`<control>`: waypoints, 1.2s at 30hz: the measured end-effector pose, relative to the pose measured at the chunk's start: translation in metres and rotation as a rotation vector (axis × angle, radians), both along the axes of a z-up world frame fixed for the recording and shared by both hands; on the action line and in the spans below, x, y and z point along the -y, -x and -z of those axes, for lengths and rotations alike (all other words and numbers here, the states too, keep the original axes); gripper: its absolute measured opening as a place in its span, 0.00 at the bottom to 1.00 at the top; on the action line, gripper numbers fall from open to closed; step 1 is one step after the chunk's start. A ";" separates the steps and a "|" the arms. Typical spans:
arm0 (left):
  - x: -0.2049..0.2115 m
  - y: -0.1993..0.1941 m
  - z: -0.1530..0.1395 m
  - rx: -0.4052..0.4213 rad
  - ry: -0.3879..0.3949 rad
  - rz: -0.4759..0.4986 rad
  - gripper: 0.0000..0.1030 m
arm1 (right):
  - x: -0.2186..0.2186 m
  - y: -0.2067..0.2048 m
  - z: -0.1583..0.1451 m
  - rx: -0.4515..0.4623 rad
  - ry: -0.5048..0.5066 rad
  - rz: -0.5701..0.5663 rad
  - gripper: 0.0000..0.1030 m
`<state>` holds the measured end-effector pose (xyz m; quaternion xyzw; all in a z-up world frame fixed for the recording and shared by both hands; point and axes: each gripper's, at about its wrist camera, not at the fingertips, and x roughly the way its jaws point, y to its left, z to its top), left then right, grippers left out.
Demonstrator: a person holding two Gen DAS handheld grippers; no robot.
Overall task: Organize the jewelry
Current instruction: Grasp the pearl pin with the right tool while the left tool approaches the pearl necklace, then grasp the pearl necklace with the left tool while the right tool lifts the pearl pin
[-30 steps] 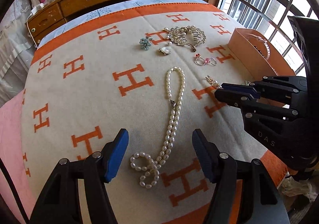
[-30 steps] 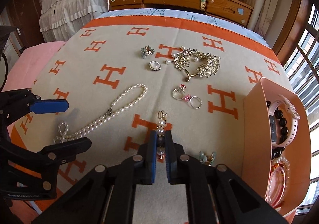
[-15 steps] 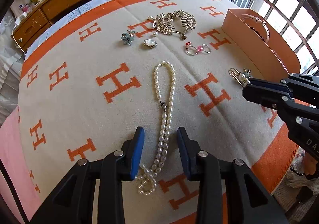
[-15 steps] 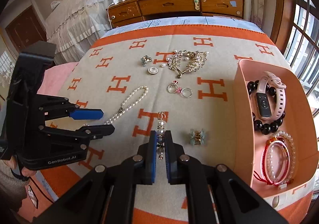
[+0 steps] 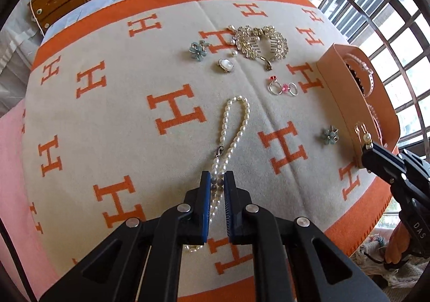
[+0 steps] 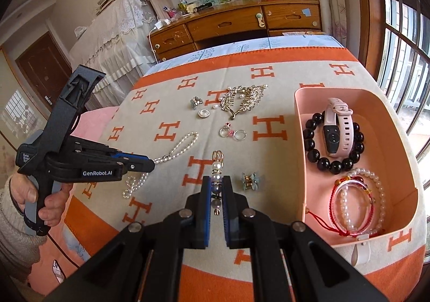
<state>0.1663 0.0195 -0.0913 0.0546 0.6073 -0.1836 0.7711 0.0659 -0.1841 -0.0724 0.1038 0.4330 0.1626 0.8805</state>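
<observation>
My left gripper is shut on the white pearl necklace, which still trails over the blanket; it also shows in the right wrist view. My right gripper is shut on a pearl drop earring and holds it above the blanket, left of the pink box. In the left wrist view the earring hangs at the box's near wall. The box holds a pink watch, a black bead bracelet and pearl and red bracelets.
On the orange-and-beige blanket lie a gold hair comb, two rings, a round pearl brooch, and two blue flower clips. A wooden dresser stands behind the bed, windows on the right.
My left gripper has closed on the pearl necklace. My right gripper has lifted the earring and carried it right, toward the pink box.
</observation>
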 end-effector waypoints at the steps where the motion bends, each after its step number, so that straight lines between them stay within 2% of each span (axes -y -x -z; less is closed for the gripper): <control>1: -0.002 0.002 -0.006 0.014 0.001 -0.008 0.07 | 0.001 0.001 -0.001 0.004 -0.006 -0.002 0.07; 7: -0.007 0.019 -0.042 0.075 0.022 -0.060 0.07 | 0.006 0.009 -0.006 0.026 -0.039 -0.014 0.07; 8: -0.008 0.022 -0.049 0.087 0.029 -0.066 0.00 | 0.007 0.010 -0.008 0.030 -0.046 -0.014 0.07; 10: -0.009 0.025 -0.065 0.112 0.054 -0.079 0.00 | 0.010 0.013 -0.012 0.040 -0.061 -0.014 0.07; 17: 0.011 0.043 -0.117 0.235 0.090 -0.048 0.00 | 0.028 0.027 -0.034 0.110 -0.100 0.004 0.07; 21: 0.018 0.036 -0.101 0.174 0.083 -0.042 0.06 | 0.037 0.033 -0.035 0.115 -0.106 0.014 0.07; 23: 0.020 0.032 -0.081 0.128 0.057 -0.044 0.19 | 0.040 0.035 -0.033 0.106 -0.110 0.014 0.07; 25: 0.018 0.028 -0.059 0.077 0.041 -0.060 0.23 | 0.042 0.035 -0.030 0.098 -0.113 0.013 0.07; 32: 0.020 0.024 -0.008 -0.088 0.034 -0.105 0.23 | 0.049 0.036 -0.026 0.093 -0.127 0.027 0.07; 36: 0.025 0.023 0.005 -0.119 0.031 -0.120 0.23 | 0.049 0.035 -0.024 0.091 -0.130 0.025 0.07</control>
